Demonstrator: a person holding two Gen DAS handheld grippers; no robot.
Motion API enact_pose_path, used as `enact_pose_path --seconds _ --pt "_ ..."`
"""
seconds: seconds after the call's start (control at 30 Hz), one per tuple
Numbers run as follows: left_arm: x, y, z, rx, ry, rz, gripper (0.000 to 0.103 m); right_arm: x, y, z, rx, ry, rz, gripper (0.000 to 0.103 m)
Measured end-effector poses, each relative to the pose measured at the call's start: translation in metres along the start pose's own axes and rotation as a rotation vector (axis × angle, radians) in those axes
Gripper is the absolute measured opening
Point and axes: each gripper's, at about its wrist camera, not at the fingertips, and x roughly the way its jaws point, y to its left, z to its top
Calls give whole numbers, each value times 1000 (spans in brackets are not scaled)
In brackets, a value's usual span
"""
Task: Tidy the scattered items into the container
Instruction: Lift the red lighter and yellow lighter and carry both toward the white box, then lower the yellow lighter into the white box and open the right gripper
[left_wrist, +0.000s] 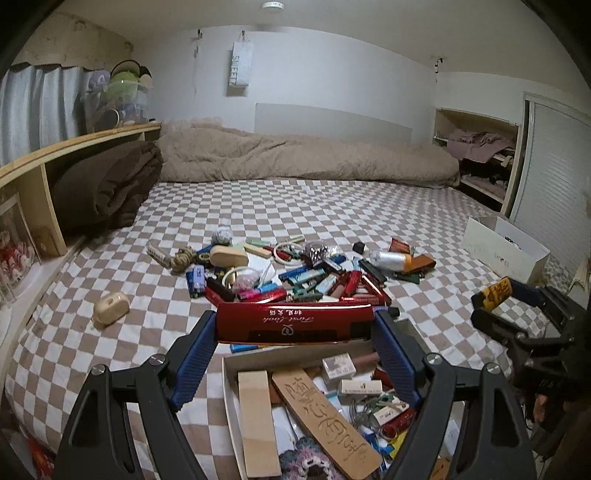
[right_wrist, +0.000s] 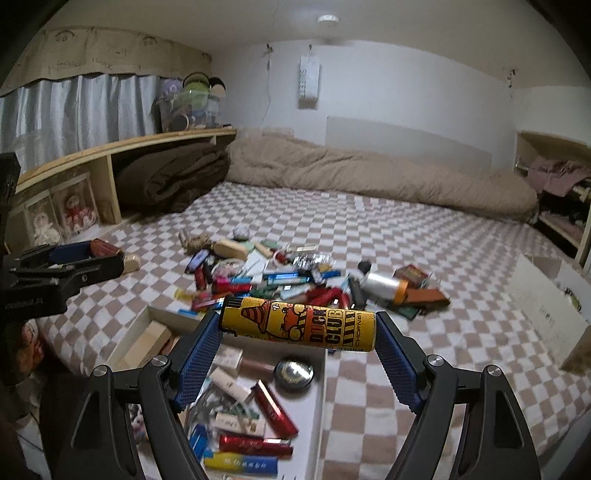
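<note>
My left gripper (left_wrist: 294, 326) is shut on a shiny red lighter (left_wrist: 295, 324), held crosswise above the far edge of the shallow white box (left_wrist: 231, 376). That box holds wooden blocks, small packs and lighters. My right gripper (right_wrist: 298, 329) is shut on a yellow "Duck Club" lighter (right_wrist: 299, 324), also crosswise, above the same white box (right_wrist: 318, 402). A heap of scattered lighters and small items (left_wrist: 295, 269) lies on the checked bed beyond. The right gripper (left_wrist: 491, 302) shows at the right edge of the left wrist view, and the left gripper (right_wrist: 107, 254) at the left edge of the right wrist view.
A beige case (left_wrist: 110, 308) lies alone on the checked sheet (left_wrist: 258, 206). A rolled beige duvet (left_wrist: 295, 155) and a folded brown blanket (left_wrist: 107, 184) sit at the back. A wooden shelf (left_wrist: 74, 140) runs along the left. An open white carton (left_wrist: 506, 251) stands at right.
</note>
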Motion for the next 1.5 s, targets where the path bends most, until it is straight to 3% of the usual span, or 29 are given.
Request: enact_pose_path --seconds 0.37,0.87,1.5 --pt "10 -4 -33 -15 79 -32 83 18 21 -38 4 148 94 82" --pt "17 -5 -68 -37 166 -73 83 32 42 -79 -5 280 127 82" --pt "8 16 -78 -72 163 -76 83 46 104 -115 -151 500 275 82"
